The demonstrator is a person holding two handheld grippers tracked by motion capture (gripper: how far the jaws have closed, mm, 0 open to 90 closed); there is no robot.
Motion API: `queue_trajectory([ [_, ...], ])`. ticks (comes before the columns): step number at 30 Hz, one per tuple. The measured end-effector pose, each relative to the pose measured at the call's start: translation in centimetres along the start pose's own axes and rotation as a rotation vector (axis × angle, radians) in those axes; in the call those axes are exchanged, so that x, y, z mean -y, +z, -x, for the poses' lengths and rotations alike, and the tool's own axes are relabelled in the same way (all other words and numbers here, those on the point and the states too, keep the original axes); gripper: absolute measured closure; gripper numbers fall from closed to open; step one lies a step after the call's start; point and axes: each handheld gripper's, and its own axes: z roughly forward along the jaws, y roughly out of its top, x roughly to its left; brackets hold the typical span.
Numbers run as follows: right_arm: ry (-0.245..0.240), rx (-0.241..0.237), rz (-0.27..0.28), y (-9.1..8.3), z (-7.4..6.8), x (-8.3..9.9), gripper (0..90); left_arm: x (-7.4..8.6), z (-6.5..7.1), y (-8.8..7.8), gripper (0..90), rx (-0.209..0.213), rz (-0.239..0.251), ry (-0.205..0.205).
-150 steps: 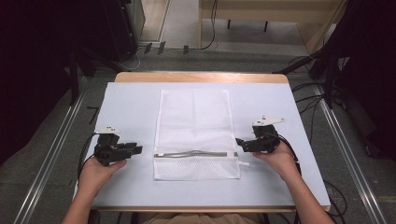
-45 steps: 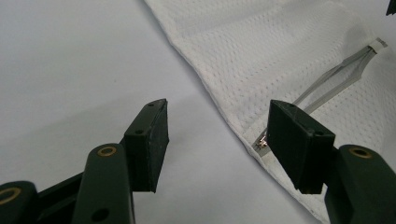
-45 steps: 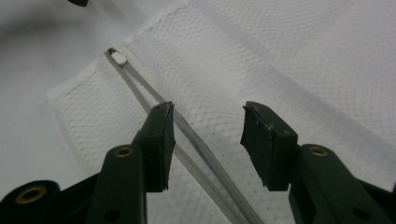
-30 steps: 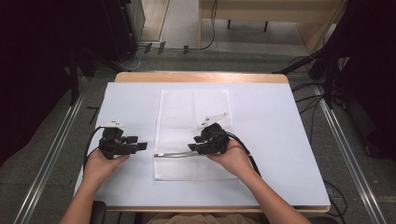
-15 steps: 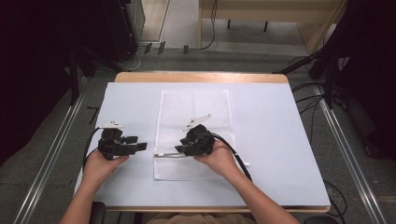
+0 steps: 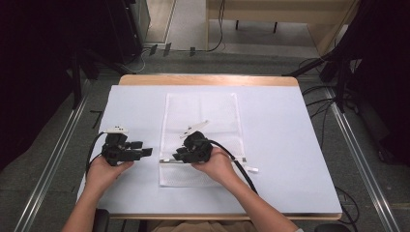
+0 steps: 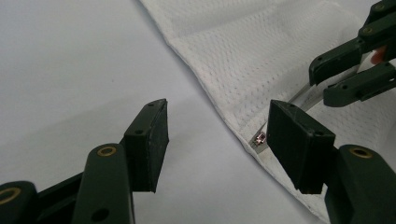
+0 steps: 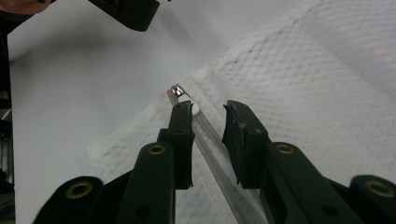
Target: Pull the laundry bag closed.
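Observation:
A white mesh bag (image 6: 200, 116) lies flat on the table, and its zipper (image 6: 167, 161) runs across near the front end. My right gripper (image 6: 176, 157) is low over the left end of the zipper. In the right gripper view its jaws (image 8: 208, 106) straddle the zipper track (image 8: 210, 140) with a gap on each side. They have just been closing, and a small white pull (image 8: 195, 108) sits at the left fingertip. My left gripper (image 6: 143, 149) stands open just left of the bag, its jaws (image 7: 217, 112) wide apart with nothing between them. They face the bag's corner (image 7: 261, 140) and the right gripper (image 7: 322, 81).
A white cover (image 6: 290, 145) spreads over the table, with a wooden edge (image 6: 208, 79) at the far side. A white tab (image 6: 250, 169) lies at the zipper's right end. Dark floor, rails and cables surround the table.
My right gripper has slid left along the zipper, from the bag's right side to near its left end, and its jaws have narrowed. The left gripper has stayed put.

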Motion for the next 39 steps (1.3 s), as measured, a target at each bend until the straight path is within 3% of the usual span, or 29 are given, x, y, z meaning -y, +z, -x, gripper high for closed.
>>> queue_trajectory([
  [15,-0.002,-0.029,-0.053,2.9,-0.4,0.2,76.0,0.1,-0.1,0.0,39.4,-0.002,0.002,-0.002],
  [30,-0.029,-0.042,-0.060,4.1,-1.1,-0.3,75.6,0.1,-0.1,0.0,39.3,-0.002,-0.003,-0.002],
  [39,-0.021,-0.057,-0.062,4.6,-1.2,-0.7,77.3,0.1,-0.1,0.0,39.2,-0.001,-0.007,0.000],
])
